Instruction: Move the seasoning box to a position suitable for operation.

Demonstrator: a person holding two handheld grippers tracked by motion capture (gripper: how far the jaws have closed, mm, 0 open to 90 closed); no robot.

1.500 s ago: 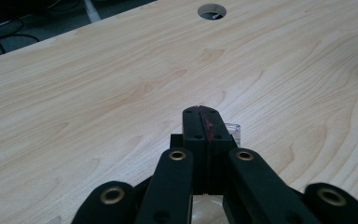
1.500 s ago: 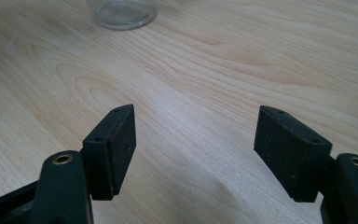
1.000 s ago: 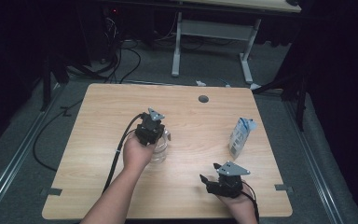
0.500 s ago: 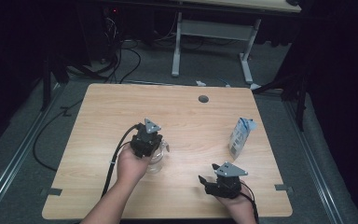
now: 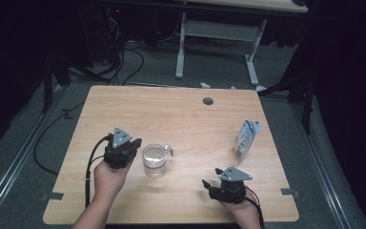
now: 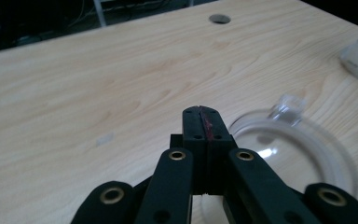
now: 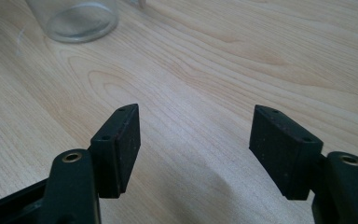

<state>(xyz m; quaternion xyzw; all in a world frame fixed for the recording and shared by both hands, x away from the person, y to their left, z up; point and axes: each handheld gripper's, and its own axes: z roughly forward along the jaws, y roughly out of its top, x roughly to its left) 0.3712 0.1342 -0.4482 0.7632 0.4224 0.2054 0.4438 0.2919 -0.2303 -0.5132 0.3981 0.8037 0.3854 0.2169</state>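
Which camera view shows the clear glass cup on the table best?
The high view: the whole glass cup stands upright beside the shut left tongs. The left gripper view shows its rim and spout close up; the right gripper view shows its base at the top edge.

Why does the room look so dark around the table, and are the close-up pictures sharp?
High view: light falls on the table while the floor fades to black. Left gripper view: the glass jar is soft and blurred, the shut left gripper sharper. Right gripper view: the open right gripper is crisp, wood grain clear.
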